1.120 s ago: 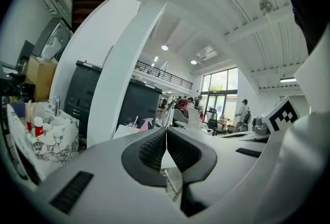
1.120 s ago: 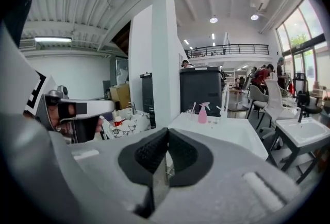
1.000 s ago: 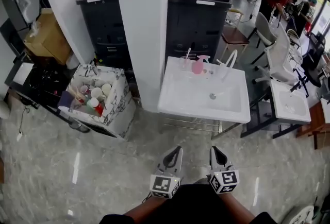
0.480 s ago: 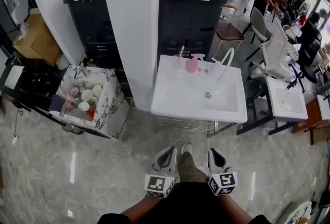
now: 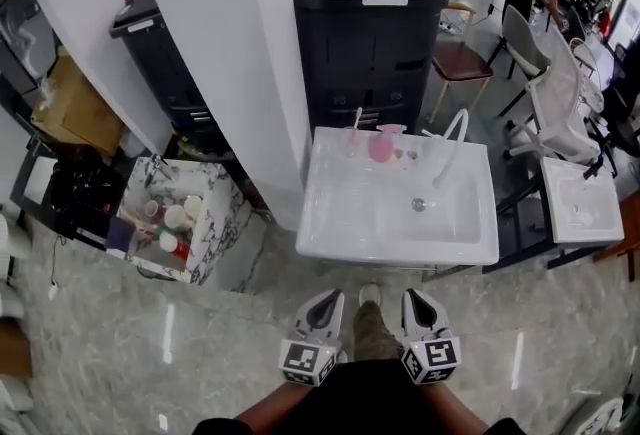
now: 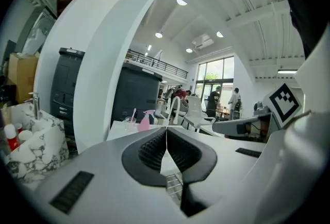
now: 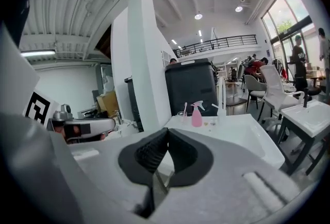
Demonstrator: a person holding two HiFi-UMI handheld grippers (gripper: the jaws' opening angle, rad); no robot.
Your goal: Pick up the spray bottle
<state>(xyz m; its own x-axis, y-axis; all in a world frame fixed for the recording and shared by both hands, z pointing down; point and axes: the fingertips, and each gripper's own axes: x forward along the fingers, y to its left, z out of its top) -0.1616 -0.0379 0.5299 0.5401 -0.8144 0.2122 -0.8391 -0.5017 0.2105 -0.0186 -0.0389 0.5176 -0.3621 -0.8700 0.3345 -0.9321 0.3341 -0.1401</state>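
A pink spray bottle [image 5: 381, 144] with a pale trigger head stands upright on the back ledge of a white sink [image 5: 340, 235]; it also shows small in the left gripper view [image 6: 145, 121] and the right gripper view [image 7: 196, 115]. A clear cup with a toothbrush [image 5: 352, 130] stands just left of it. My left gripper [image 5: 327, 300] and right gripper [image 5: 417, 297] hang side by side well short of the sink's front edge, over the floor. Both are shut with nothing between the jaws.
A white pillar [image 5: 240, 63] rises left of the sink, with a dark cabinet [image 5: 370, 23] behind it. A curved faucet [image 5: 452, 138] stands right of the bottle. A marbled box of cups [image 5: 172, 218] sits on the floor at left. Chairs [image 5: 560, 103] and a second sink [image 5: 585, 213] stand at right.
The sink and bottle have drawn nearer and more centred as I moved forward. Both grippers stayed shut and side by side low in the head view.
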